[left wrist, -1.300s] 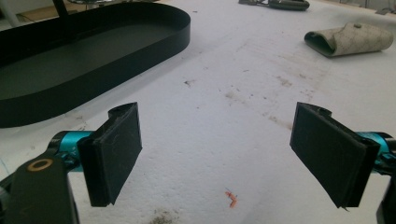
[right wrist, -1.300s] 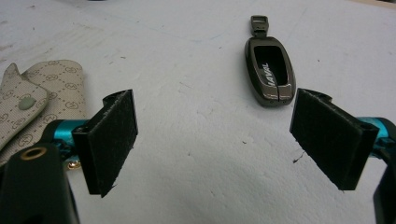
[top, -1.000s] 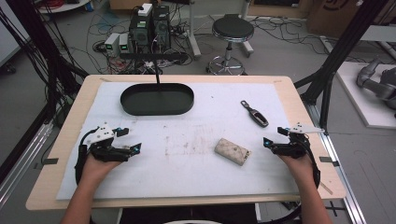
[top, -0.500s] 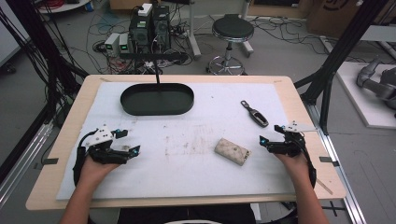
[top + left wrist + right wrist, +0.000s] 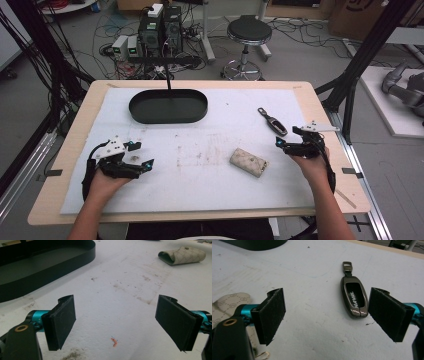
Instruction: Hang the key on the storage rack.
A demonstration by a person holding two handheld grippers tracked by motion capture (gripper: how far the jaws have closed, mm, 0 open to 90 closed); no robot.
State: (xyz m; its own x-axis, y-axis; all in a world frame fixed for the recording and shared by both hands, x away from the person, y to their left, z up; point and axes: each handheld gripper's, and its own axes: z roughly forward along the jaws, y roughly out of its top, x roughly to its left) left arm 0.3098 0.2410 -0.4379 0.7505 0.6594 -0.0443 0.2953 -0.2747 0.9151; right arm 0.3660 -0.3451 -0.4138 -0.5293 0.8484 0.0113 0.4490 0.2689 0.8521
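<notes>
Right gripper [image 5: 327, 317] hovers wide open, empty | key fob [image 5: 354, 296] on the white mat [image 5: 210, 190] just ahead, off its right jaw | long axis points away | left gripper [image 5: 134, 162] gapes too, well apart | likely the right's pick.

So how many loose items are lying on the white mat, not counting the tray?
2. The key fob lies just ahead of the right claw; the patterned pouch lies mid-mat, toward the right claw's side. Nothing appears hidden.
</notes>
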